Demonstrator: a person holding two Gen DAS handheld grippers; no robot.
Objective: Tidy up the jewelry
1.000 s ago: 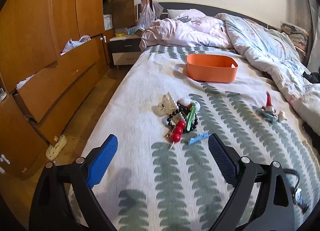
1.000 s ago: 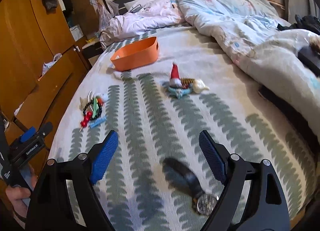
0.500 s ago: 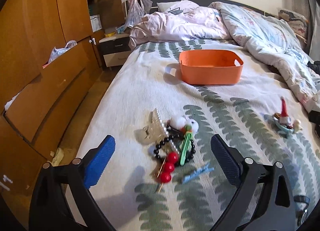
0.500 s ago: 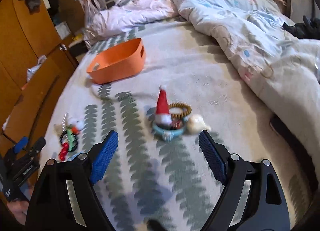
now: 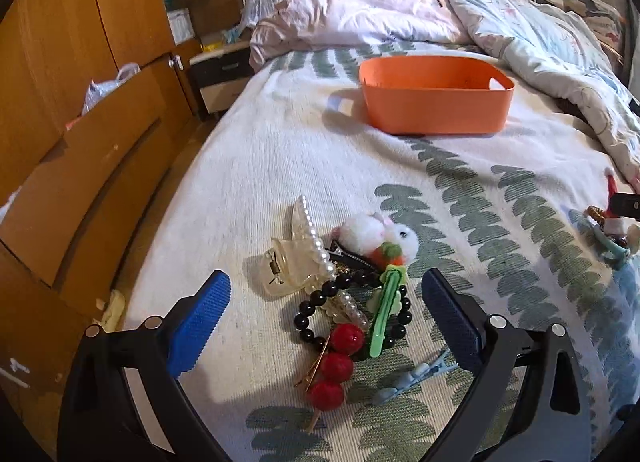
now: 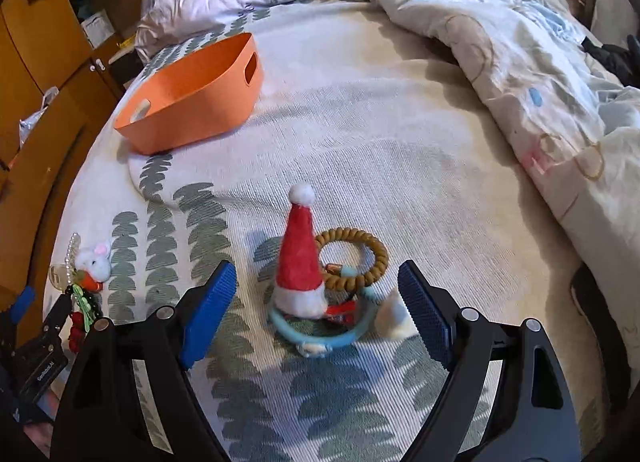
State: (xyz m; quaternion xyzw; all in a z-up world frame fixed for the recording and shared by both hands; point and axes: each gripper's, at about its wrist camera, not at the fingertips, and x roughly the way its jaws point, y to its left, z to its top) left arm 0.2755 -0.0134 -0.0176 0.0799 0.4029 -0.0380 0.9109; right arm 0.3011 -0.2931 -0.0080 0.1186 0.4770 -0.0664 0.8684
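Right wrist view: the right gripper (image 6: 316,302), jaws wide and empty, has closed in over the Santa hat clip (image 6: 300,258); the left gripper (image 5: 326,314), equally wide, now straddles the bead bracelet (image 5: 316,302), so pickups look imminent.

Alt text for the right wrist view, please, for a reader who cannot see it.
The open right gripper hovers over a small pile on a leaf-patterned bedspread, its blue fingers either side of a red Santa hat clip, a brown spiral hair tie and a light blue band. An orange basket sits beyond to the left, a rumpled duvet to the right.
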